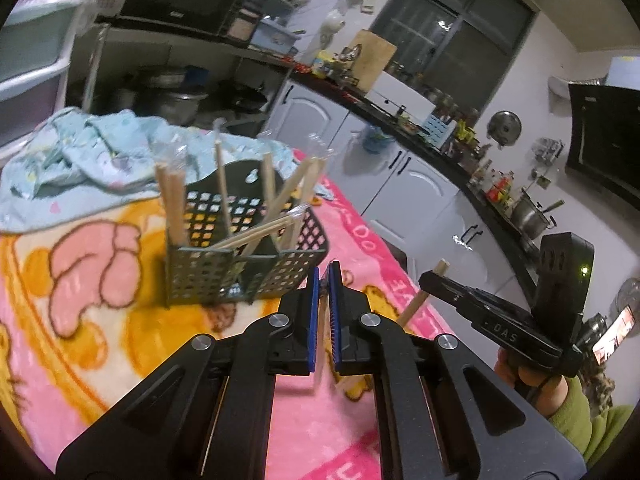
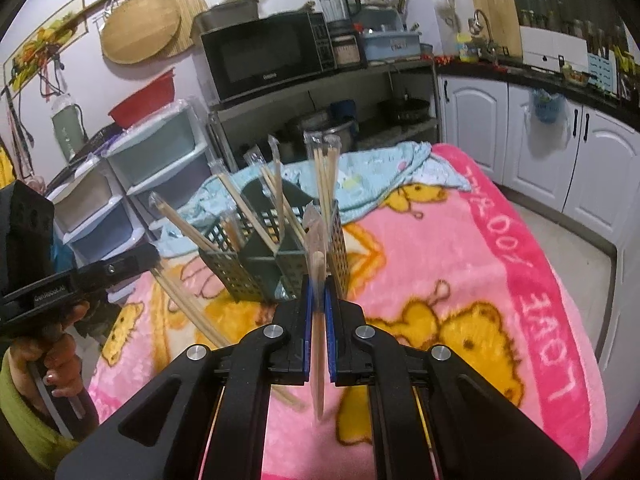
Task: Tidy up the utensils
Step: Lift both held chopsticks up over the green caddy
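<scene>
Several wrapped chopstick pairs [image 2: 326, 184] stand in the green perforated utensil caddy [image 2: 256, 272] on the pink blanket [image 2: 460, 264]. Just before the caddy, each gripper is clamped on chopsticks: right gripper [image 2: 319, 300] on one pair [image 2: 318, 344], left gripper [image 1: 324, 284] on another [image 2: 188, 304].

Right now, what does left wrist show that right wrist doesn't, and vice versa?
Left wrist only: the window, the long counter with a steel pot, and the right gripper seen from the side, clamped on wrapped chopsticks.

Right wrist only: the microwave, plastic drawers, red basin, round bamboo mats, and the left gripper from the side with its chopsticks.

Both: the green perforated utensil caddy holding wrapped chopsticks, the pink cartoon blanket, the light blue cloth, white cabinets.
</scene>
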Demonstrator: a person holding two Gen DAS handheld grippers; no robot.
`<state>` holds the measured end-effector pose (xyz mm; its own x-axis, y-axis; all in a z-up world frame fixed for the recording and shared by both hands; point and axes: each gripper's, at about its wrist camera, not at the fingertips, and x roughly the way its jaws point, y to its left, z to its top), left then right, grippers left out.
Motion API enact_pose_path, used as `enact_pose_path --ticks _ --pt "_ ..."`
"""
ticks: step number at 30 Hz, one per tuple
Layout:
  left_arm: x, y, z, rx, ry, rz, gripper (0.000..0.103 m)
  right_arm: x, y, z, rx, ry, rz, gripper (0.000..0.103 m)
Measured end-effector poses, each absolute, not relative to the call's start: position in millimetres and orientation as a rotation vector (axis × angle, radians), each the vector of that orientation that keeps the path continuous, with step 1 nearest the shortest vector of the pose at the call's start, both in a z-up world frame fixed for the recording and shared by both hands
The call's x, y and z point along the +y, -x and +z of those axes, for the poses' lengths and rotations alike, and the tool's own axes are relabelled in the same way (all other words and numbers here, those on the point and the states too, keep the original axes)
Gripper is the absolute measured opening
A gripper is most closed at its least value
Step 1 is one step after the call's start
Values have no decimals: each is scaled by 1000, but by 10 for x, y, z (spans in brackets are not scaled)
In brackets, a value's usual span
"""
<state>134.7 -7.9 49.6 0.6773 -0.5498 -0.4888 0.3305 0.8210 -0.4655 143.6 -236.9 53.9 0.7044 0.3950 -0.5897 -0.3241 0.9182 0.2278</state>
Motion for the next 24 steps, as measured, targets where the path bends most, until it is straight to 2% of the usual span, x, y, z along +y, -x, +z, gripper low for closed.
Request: enact_pose_path --ticks 24 --pt "-199 -1325 1475 420 248 -568 3 -2235 -1288 1316 440 -70 431 6"
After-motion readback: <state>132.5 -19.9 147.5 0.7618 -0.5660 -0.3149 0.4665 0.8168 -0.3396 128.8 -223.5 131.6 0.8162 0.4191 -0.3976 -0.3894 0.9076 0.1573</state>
